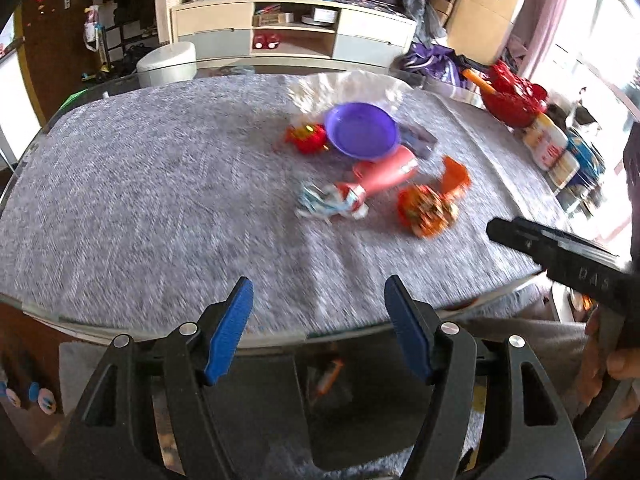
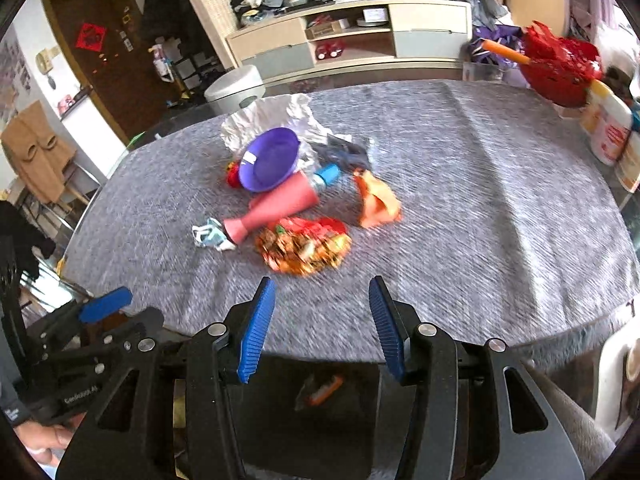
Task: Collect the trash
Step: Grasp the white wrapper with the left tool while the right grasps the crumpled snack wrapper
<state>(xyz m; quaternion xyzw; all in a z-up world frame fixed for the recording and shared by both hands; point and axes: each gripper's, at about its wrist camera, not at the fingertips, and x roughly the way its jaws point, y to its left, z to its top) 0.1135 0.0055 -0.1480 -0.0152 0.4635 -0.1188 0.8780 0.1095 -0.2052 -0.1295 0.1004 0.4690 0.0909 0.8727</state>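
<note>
Trash lies mid-table on a grey cloth (image 1: 140, 184): an orange-red snack wrapper (image 1: 428, 208) (image 2: 306, 246), a crumpled orange wrapper (image 2: 376, 200), a small blue-white wrapper (image 1: 332, 204) (image 2: 210, 234), a red wrapper (image 1: 306, 138), and crumpled white paper (image 2: 276, 114). A purple bowl (image 1: 362, 130) (image 2: 270, 164) and a pink bottle (image 1: 386, 174) (image 2: 276, 210) lie among them. My left gripper (image 1: 319, 294) and right gripper (image 2: 322, 292) are open and empty, over the table's near edge, short of the trash.
A dark bin below the table edge holds an orange wrapper (image 2: 322, 390). A red basket (image 2: 560, 70) and white canisters (image 2: 608, 130) stand at the table's right side. A TV cabinet (image 1: 292, 34) is behind.
</note>
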